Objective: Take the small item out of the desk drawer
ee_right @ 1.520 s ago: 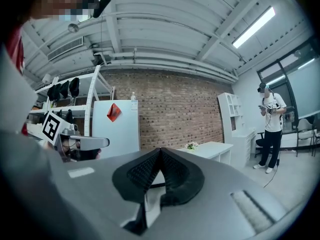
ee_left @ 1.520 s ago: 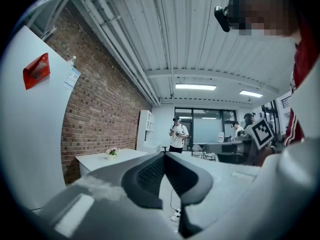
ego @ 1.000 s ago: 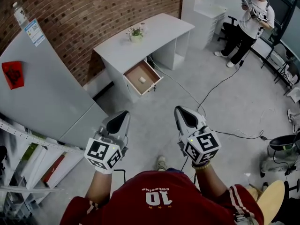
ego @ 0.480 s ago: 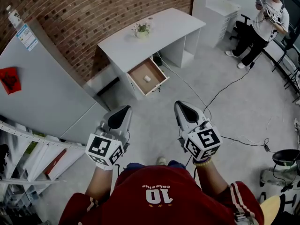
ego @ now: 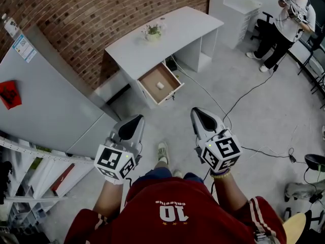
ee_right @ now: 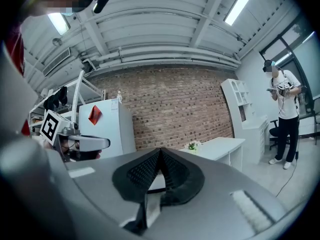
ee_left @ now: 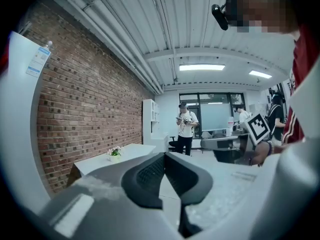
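Item [ego: 160, 85]: small, white, lay on brown bottom of open drawer [ego: 150, 78], near its middle. Drawer stood out from white counter [ego: 188, 27] set against brick wall [ego: 91, 14]. Potted plant [ego: 153, 31] sat on counter top. Left gripper [ego: 133, 125] and right gripper [ego: 202, 117] were well apart from drawer, over grey floor [ego: 254, 116]. Fingers of both were pressed together, gripping nothing. Black cable [ego: 238, 98] lay across floor. Person [ego: 287, 17] stood at far right.

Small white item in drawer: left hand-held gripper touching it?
Apart. Head view: left hand-held gripper over floor, well short of the small white item.
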Motion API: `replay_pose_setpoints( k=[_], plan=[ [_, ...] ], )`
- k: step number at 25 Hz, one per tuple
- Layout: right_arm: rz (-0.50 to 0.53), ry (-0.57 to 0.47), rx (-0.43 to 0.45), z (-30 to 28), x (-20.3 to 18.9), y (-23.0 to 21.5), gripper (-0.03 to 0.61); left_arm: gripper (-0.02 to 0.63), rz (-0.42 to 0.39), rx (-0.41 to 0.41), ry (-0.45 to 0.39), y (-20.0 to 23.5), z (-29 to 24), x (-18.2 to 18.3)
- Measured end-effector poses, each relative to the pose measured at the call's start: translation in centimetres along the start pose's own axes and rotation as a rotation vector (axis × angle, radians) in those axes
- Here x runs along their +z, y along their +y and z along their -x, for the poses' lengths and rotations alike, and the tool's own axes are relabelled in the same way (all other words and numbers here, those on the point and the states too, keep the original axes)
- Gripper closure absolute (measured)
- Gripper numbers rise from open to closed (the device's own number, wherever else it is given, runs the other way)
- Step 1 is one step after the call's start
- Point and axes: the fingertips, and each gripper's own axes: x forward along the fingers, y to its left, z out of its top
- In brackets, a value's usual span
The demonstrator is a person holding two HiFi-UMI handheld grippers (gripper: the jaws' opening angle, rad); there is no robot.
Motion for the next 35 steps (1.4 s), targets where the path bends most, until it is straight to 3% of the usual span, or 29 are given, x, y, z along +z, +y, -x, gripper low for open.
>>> replay_pose_setpoints(
  k=[11, 18, 25, 35],
  plan=[
    [0.043, 0.033, -0.03, -3.5, 1.2, -1.9, 0.575, 0.609, 0.032, -0.033, -0.008, 3.4, -4.8, -0.1],
    [0.052, 0.049, -0.068, -9.7, 2.0, -3.8, 0.575, 0.609, 0.055, -0.073, -0.033, 9.3, -9.1, 0.6],
    [0.08, 0.058, -0.095, -16.7, 3.2, -4.6, 0.575, 0.609, 0.005, -0.091, -0.011, 15.3, -13.0, 0.7],
    [0.088, 0.051, -0.099, -21.1, 3.6, -4.4, 0.575, 0.607, 0.047, -0.139, -0.057, 18.9, -15.5, 0.9]
  ],
)
